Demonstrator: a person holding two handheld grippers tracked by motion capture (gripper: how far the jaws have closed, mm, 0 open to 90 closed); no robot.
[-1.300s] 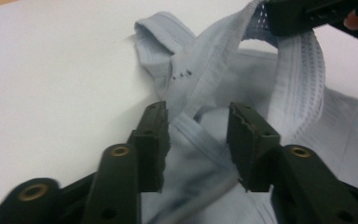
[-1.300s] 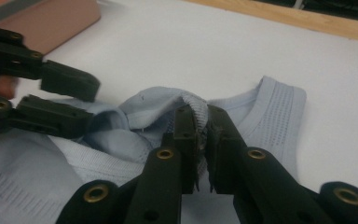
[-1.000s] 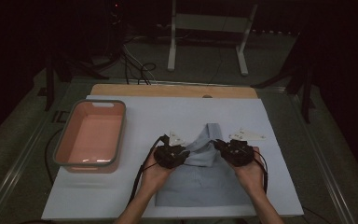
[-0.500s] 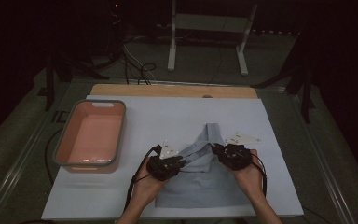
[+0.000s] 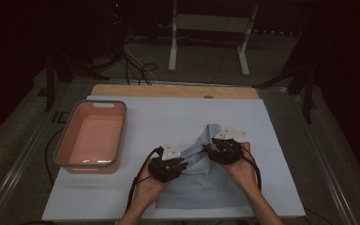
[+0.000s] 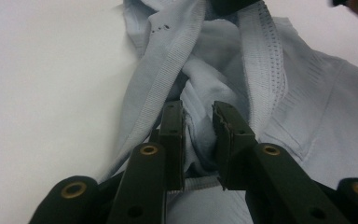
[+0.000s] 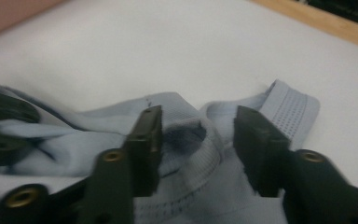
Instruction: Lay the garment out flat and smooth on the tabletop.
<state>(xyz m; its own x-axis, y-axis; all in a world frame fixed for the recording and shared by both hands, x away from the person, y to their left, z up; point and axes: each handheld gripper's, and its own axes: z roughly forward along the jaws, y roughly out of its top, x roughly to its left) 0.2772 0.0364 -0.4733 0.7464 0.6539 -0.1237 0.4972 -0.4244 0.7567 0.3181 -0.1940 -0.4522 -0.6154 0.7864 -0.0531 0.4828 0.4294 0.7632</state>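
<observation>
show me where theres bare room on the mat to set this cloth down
Free: the white mat between the pink bin and the light blue garment, and the strip between the garment's far tip and the wooden edge. Crowded: the middle near edge, where both grippers sit on the garment.

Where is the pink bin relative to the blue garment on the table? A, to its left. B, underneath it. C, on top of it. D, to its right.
A: in the high view the bin stands at the left of the white mat, apart from the garment, which lies near the front between the two hands.
</observation>
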